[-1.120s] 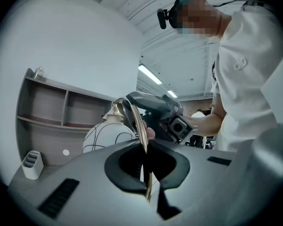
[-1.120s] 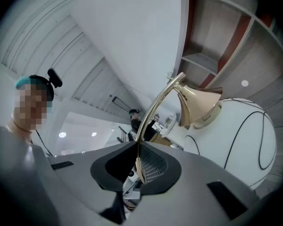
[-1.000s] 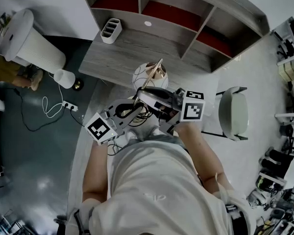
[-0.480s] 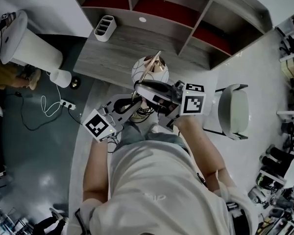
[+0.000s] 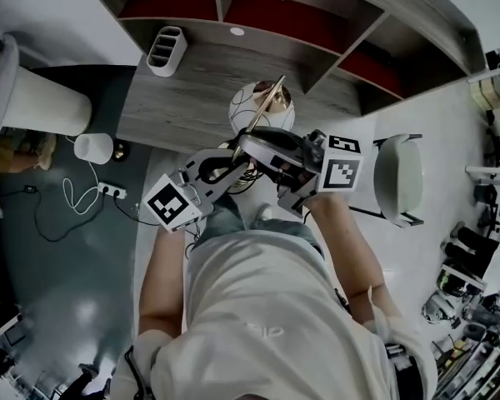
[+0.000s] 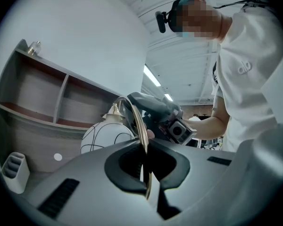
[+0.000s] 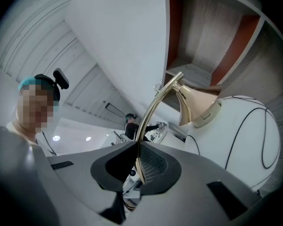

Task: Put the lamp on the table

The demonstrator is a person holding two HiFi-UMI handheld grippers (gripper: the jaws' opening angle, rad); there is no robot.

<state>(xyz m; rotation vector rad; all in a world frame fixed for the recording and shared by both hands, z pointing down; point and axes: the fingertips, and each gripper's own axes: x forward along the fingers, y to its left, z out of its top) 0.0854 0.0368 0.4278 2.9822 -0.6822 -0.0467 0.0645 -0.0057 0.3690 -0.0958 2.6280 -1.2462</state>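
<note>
The lamp has a white globe shade (image 5: 262, 107) with thin black lines, a gold fitting (image 7: 195, 105) and a thin curved gold arm (image 5: 265, 111). It hangs in the air over the front edge of the grey wooden table (image 5: 179, 94). My left gripper (image 5: 227, 167) is shut on the gold arm (image 6: 140, 126) from the left, with the globe (image 6: 101, 138) just beyond its jaws. My right gripper (image 5: 258, 147) is shut on the same arm (image 7: 153, 112) from the right, higher up, beside the globe (image 7: 245, 135). The lamp's base is hidden under the grippers.
Shelf compartments with red backs (image 5: 283, 15) rise behind the table. A white slotted organizer (image 5: 166, 50) stands at the table's far left. A pale round stool (image 5: 400, 177) is on the right. Left on the floor lie a white cylinder (image 5: 93, 147) and a power strip with cable (image 5: 112, 192).
Both grippers and the lamp have shifted forward toward the table. The globe now hangs over its front edge. Both grips on the gold arm are unchanged.
</note>
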